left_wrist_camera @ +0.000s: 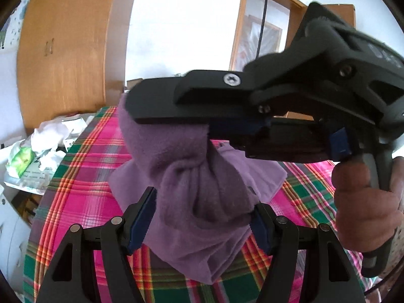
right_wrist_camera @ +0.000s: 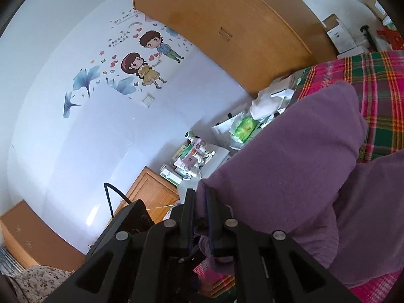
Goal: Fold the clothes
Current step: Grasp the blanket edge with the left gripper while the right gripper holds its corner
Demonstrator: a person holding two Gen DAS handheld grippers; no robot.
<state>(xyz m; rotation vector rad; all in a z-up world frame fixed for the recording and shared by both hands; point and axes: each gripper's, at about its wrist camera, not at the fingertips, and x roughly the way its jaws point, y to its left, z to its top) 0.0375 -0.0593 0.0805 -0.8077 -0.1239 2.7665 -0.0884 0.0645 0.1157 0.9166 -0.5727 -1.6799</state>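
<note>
Here, in the left wrist view, the left gripper [left_wrist_camera: 202, 217] stands wide, its blue pads on either side of a bunched purple cloth [left_wrist_camera: 197, 181]. The right-hand pad touches the fabric; whether the left-hand pad presses on it cannot be told. The cloth hangs gathered, raised off a plaid bed [left_wrist_camera: 83, 166] of pink, green and orange checks, with a lower fold trailing onto the cover behind. Across the upper frame the right gripper [left_wrist_camera: 202, 126] reaches in from the right, near level, its jaws shut tight on the top of the cloth. A hand [left_wrist_camera: 363, 197] grips its handle at the right edge. Beyond the bed stand a wooden wardrobe [left_wrist_camera: 65, 50] and a white wall, with a heap of white bags and packets [left_wrist_camera: 38, 156] at the left.

In the right wrist view, the right gripper [right_wrist_camera: 200, 209] has its two fingers almost together, a thin edge of the purple cloth [right_wrist_camera: 290, 176] pinched between them. The rest of the cloth spreads up and to the right from the jaws, covering much of the plaid bed [right_wrist_camera: 378, 96]. To the left is a white wall bearing a cartoon sticker [right_wrist_camera: 141, 60] of two figures. The wardrobe [right_wrist_camera: 240, 30] fills the upper middle. Boxes and bottles [right_wrist_camera: 194, 159] crowd a surface beside the bed. A floral sleeve [right_wrist_camera: 38, 282] shows at the lower left.
</note>
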